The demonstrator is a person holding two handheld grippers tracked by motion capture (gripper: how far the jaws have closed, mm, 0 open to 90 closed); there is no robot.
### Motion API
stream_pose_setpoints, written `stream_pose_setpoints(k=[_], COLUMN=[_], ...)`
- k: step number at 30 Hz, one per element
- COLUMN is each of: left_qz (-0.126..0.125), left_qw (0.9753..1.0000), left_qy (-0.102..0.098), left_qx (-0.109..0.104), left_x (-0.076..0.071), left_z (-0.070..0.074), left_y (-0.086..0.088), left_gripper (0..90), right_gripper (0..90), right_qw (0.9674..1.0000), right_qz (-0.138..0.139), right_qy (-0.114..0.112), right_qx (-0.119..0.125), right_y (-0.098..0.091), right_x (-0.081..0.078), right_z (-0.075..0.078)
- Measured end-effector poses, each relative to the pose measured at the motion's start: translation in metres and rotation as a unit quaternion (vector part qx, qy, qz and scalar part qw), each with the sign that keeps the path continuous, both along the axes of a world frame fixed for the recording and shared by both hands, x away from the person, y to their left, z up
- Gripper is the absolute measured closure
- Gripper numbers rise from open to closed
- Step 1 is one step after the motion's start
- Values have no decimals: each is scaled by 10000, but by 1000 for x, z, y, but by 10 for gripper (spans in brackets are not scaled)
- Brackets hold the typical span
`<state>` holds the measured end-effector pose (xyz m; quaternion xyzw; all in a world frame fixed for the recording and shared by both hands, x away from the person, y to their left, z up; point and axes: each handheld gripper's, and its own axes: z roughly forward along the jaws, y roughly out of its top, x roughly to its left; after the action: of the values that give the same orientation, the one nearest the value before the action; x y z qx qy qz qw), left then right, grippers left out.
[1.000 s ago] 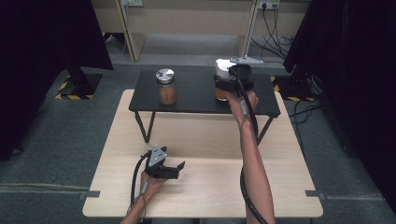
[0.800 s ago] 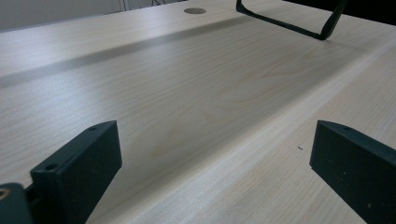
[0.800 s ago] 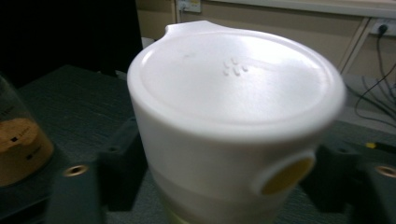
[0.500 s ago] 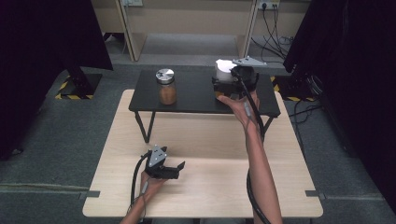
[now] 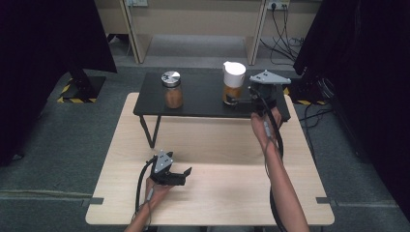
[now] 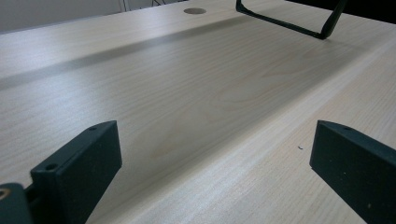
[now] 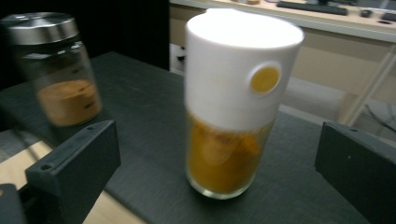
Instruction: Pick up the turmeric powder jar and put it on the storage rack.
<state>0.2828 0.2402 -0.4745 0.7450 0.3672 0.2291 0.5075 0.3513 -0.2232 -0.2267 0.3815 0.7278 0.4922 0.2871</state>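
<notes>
White-capped jar (image 7: 233, 107) is what I am after; it stands upright on the black raised shelf (image 5: 203, 104), toward its right end. Starting nearest me, my left gripper (image 5: 180, 175) rests on the wooden table (image 5: 217, 188), jaws apart and holding nothing. Farther out, my right gripper (image 5: 236, 100) is at the shelf with the jar just ahead, jaws spread wide on either side but not touching. I judge this the approach before the grasp: next I push forward until the glass sits between the jaws, then close. Beyond, at the shelf's left, stands the steel-lidded jar (image 5: 172, 90). Against half a second ago, the right gripper has pulled back off the jar.
</notes>
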Motion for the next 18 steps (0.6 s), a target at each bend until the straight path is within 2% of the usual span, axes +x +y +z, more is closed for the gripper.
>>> stream_pose_setpoints(k=[12, 18], left_qz=[-13, 0], left_qw=[10000, 10000], left_qy=[-7, -10], left_qx=[-6, -27], left_x=[0, 0], left_z=[0, -1], left_y=[1, 1], left_gripper=[3, 0], right_gripper=[2, 2], right_qw=[9981, 9971], right_qz=[611, 756], right_qy=[-63, -54], right_qx=[92, 114], right_y=[-18, -25], right_x=[-33, -45], right_z=[-41, -59])
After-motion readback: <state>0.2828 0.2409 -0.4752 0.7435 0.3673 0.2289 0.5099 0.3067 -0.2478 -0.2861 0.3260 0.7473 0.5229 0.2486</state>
